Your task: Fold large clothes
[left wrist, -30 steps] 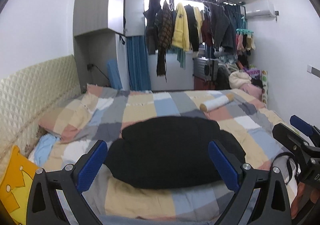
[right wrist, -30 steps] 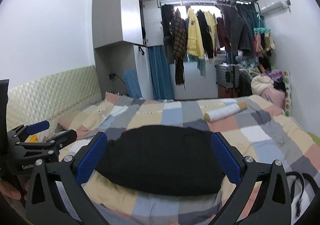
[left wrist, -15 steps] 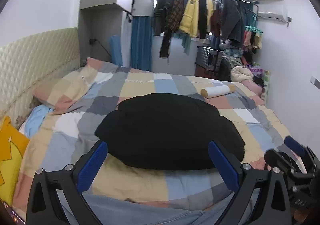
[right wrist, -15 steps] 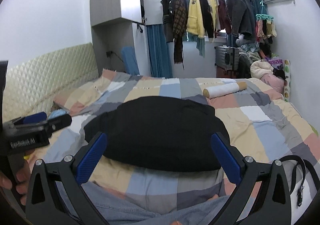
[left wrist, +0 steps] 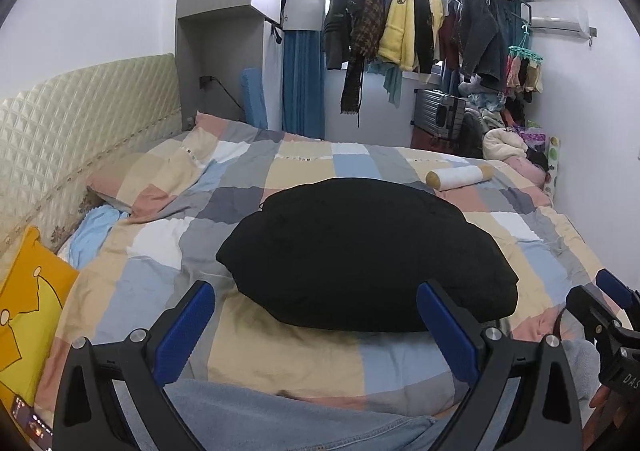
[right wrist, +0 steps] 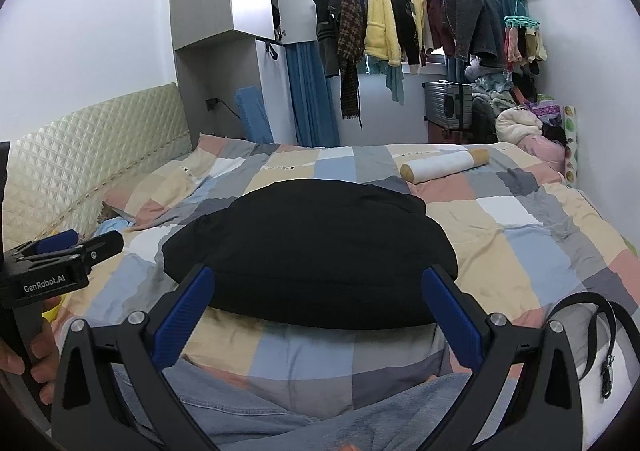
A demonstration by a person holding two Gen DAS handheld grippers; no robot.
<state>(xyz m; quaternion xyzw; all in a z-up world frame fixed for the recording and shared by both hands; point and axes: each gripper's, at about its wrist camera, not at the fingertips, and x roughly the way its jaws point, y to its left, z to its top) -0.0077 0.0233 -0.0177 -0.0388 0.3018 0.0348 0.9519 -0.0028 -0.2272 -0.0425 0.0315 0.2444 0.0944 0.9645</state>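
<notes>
Lying rounded, matte black garment (left wrist: pixel 366 251)

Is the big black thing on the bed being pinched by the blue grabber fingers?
No, the black garment lies loose on the bed, and the right gripper hangs open, apart from it.

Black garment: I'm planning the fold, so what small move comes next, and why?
Probably lower the left hand-held gripper to the black garment's near edge. Both it and the right hand-held gripper are open and empty, and the garment lies bunched on the checked quilt.
</notes>
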